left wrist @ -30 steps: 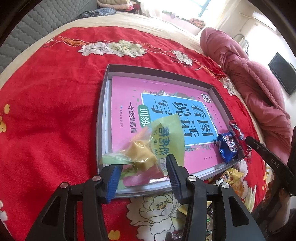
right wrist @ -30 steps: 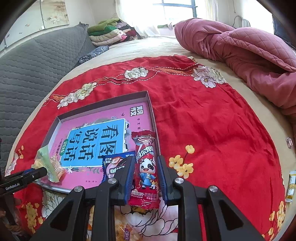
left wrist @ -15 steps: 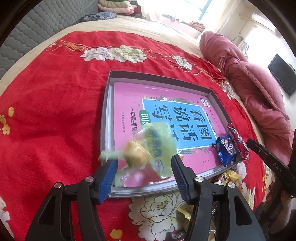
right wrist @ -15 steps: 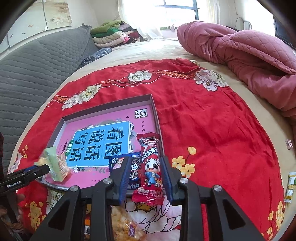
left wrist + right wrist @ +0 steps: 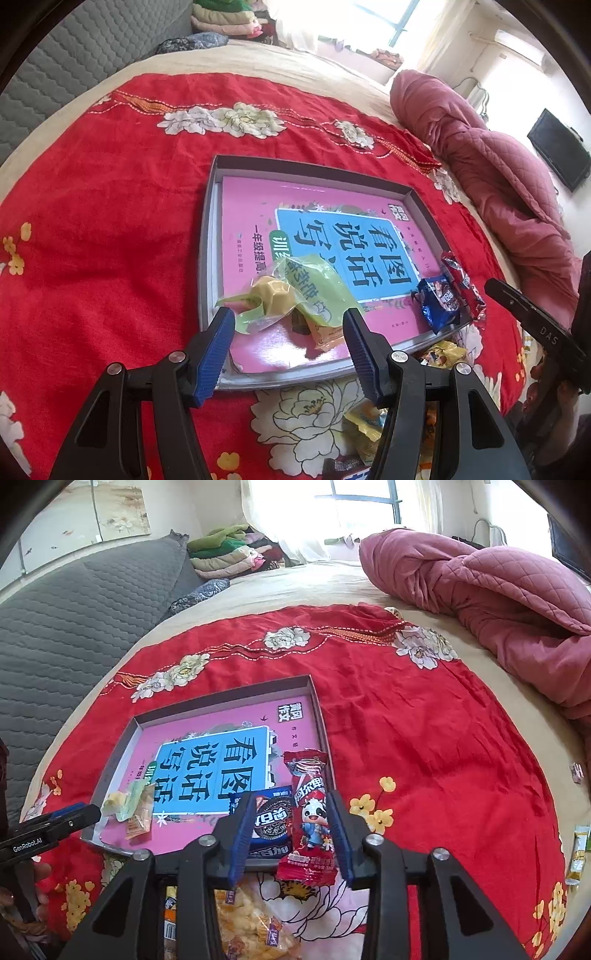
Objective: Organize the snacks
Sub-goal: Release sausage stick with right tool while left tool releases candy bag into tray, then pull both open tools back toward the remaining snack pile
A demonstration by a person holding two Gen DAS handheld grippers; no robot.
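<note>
A shallow grey tray [image 5: 212, 206] lined with a pink book lies on a red flowered cloth. My left gripper [image 5: 288, 332] is open, its jaws apart just in front of a green-wrapped snack with a yellow piece [image 5: 295, 295] that lies in the tray's near corner. My right gripper [image 5: 291, 830] is open around a red cow-print snack bar [image 5: 308, 812] lying over the tray's rim [image 5: 317, 709], next to a blue cookie packet [image 5: 269, 819]. Both packets also show in the left wrist view: the blue packet [image 5: 437, 301] and the red bar [image 5: 463, 284].
More snack packets lie on the cloth below the tray: a yellow puffed-snack bag [image 5: 251, 926] and yellow wrappers [image 5: 441, 356]. A small green-yellow packet [image 5: 578, 853] lies at the far right. A pink quilt [image 5: 498, 602] is bunched behind, and a grey padded headboard [image 5: 74, 620] stands left.
My left gripper opened wider and drew back from the green snack, which now rests in the tray. My right gripper opened, drew back and let go of the red bar.
</note>
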